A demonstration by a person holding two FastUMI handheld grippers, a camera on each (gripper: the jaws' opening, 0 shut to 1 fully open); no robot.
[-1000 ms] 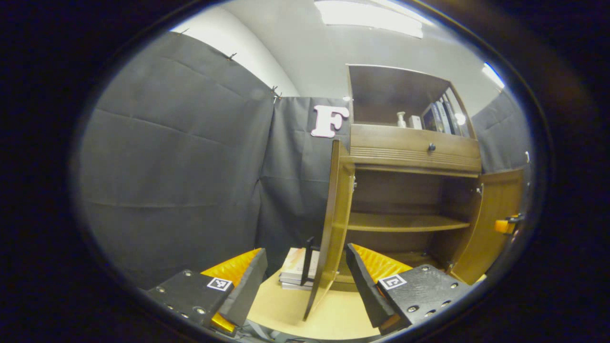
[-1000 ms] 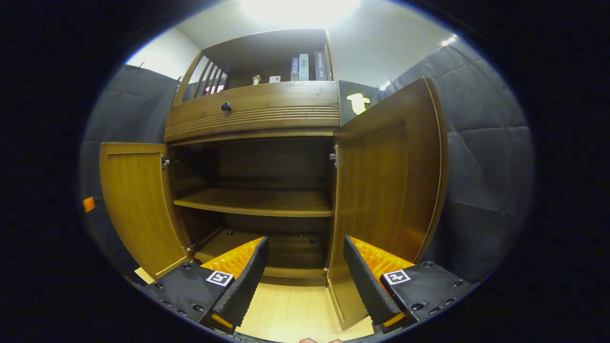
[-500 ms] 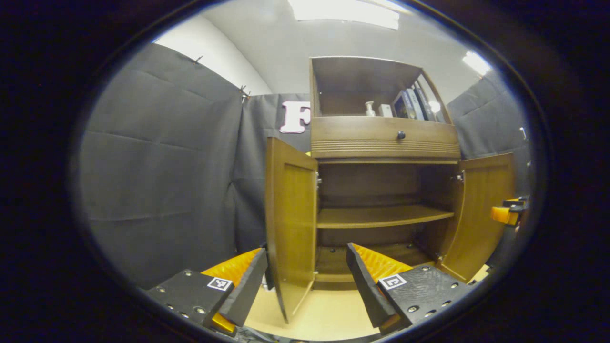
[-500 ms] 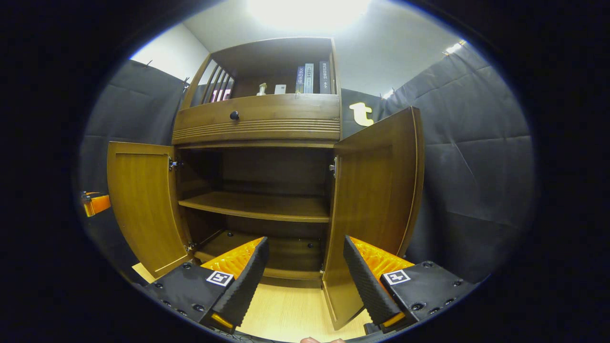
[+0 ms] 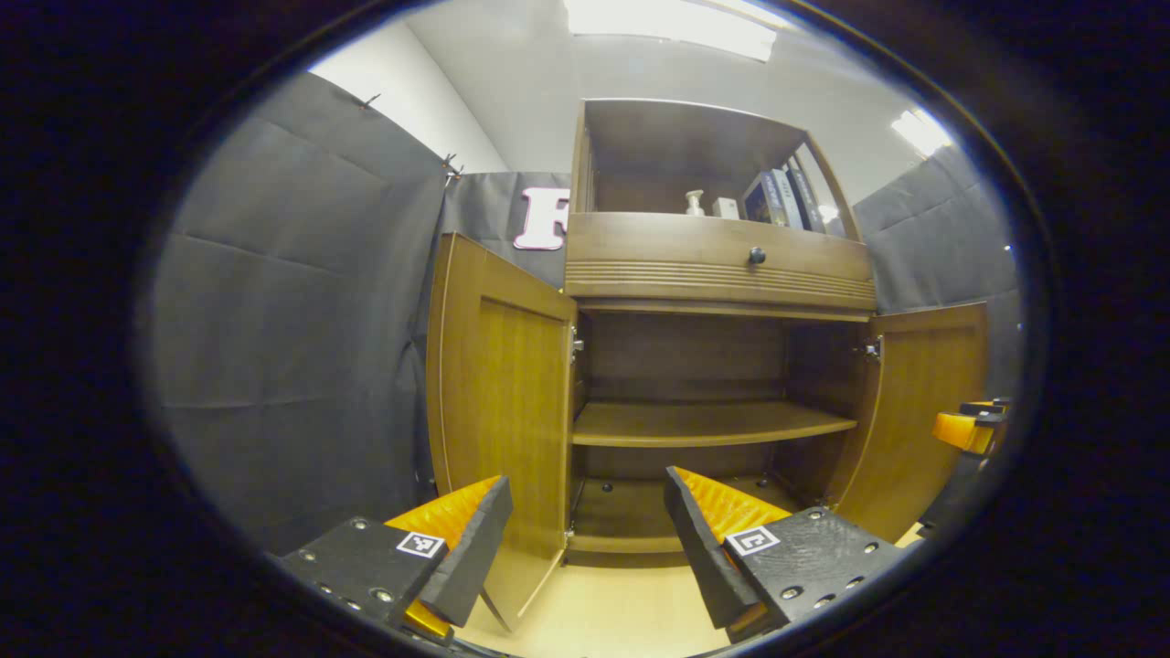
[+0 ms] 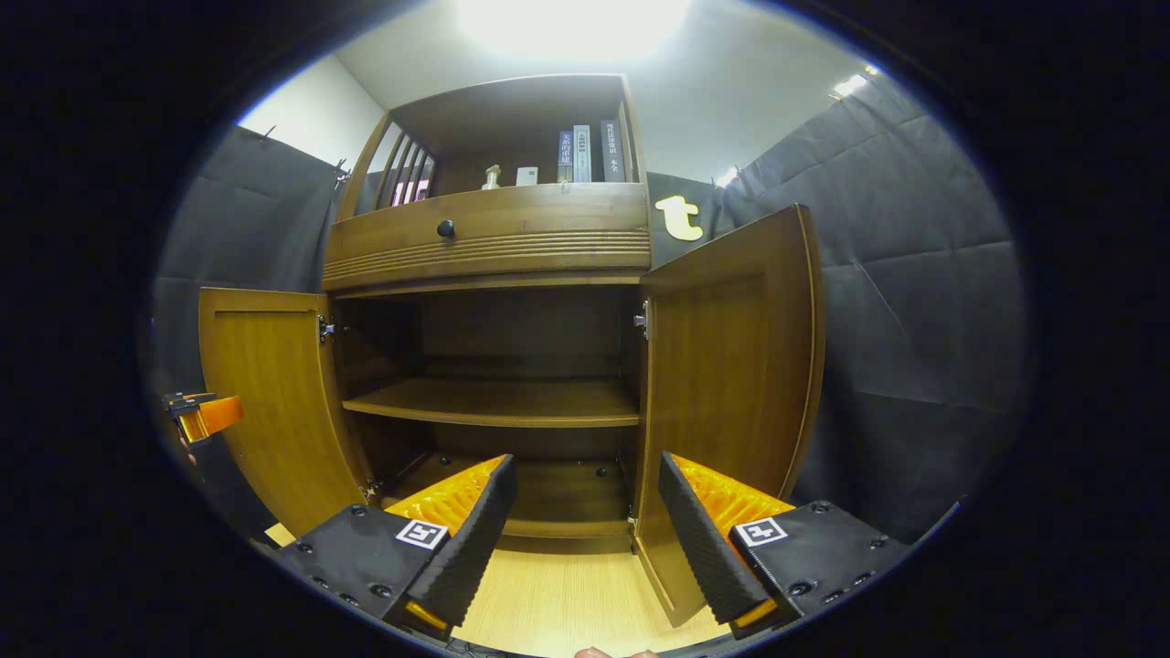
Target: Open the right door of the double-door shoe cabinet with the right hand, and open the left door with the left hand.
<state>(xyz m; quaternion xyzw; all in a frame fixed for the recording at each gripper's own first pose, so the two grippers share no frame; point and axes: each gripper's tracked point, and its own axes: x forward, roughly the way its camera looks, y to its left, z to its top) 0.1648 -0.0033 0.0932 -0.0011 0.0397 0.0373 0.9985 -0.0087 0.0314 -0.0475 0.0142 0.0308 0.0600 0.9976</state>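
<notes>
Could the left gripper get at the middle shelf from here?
Probably yes: the left door stands swung aside, the left gripper is open and empty, and nothing sits between it and the middle shelf.

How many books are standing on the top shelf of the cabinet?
3 by the right gripper view: three upright books side by side at the right end of the top shelf, right of a small bottle and a box. More could be hidden behind them.

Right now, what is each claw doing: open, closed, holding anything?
Left claw: open, holding nothing, apart from the left door.
Right claw: open, holding nothing, apart from the right door.
</notes>
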